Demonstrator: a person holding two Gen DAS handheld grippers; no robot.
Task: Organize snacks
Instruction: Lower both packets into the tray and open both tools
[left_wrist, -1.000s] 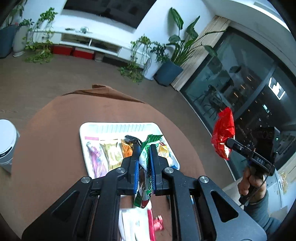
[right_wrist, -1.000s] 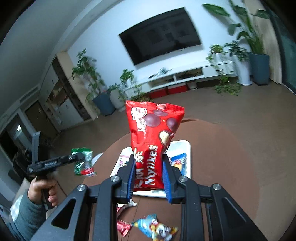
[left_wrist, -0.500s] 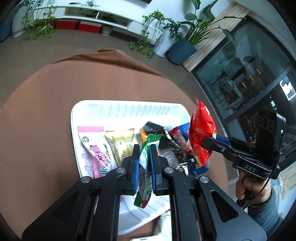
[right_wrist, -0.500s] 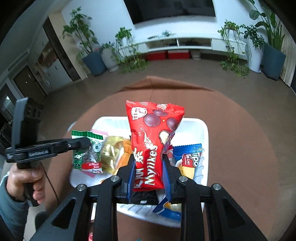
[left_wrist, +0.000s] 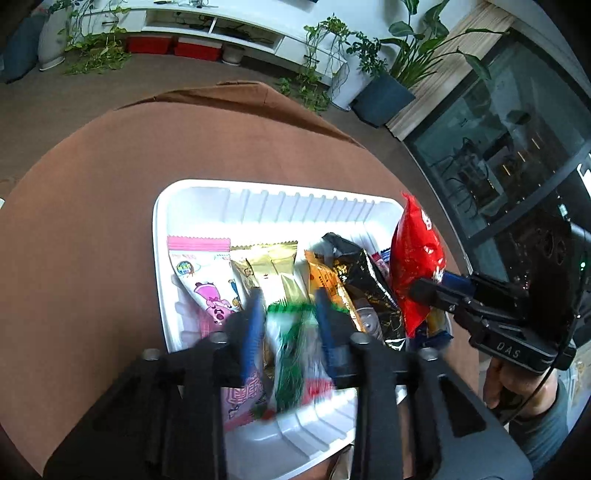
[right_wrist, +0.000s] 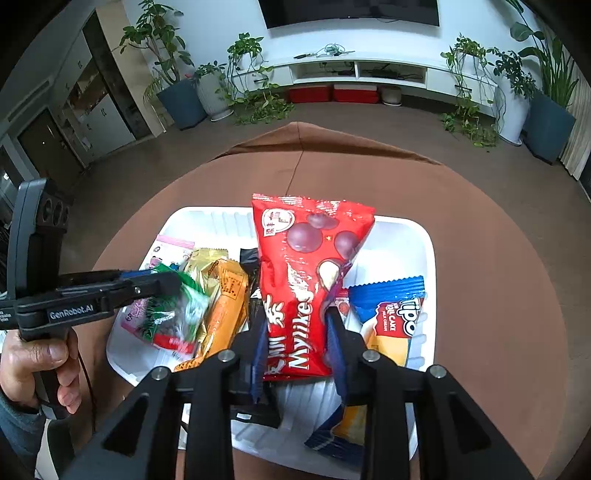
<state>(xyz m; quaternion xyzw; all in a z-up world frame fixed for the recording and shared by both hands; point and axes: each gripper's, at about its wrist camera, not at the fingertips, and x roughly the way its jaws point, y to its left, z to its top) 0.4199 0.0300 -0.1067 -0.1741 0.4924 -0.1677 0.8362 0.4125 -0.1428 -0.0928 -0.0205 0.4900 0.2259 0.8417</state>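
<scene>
Red bag (right_wrist: 310, 280) in right gripper (right_wrist: 297, 343) overhangs white tray (right_wrist: 417, 236).

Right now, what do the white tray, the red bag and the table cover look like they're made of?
White tray: looks like thin moulded plastic or foam, with ribbed walls and a matte sheen. Red bag: glossy printed plastic film, crinkled, with bright glare. Table cover: brown fabric, matte, with a fold at the far edge.

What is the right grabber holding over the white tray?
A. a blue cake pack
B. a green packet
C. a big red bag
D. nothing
C: the right gripper pinches the big red bag between its fingers, upright above the white tray.
</scene>
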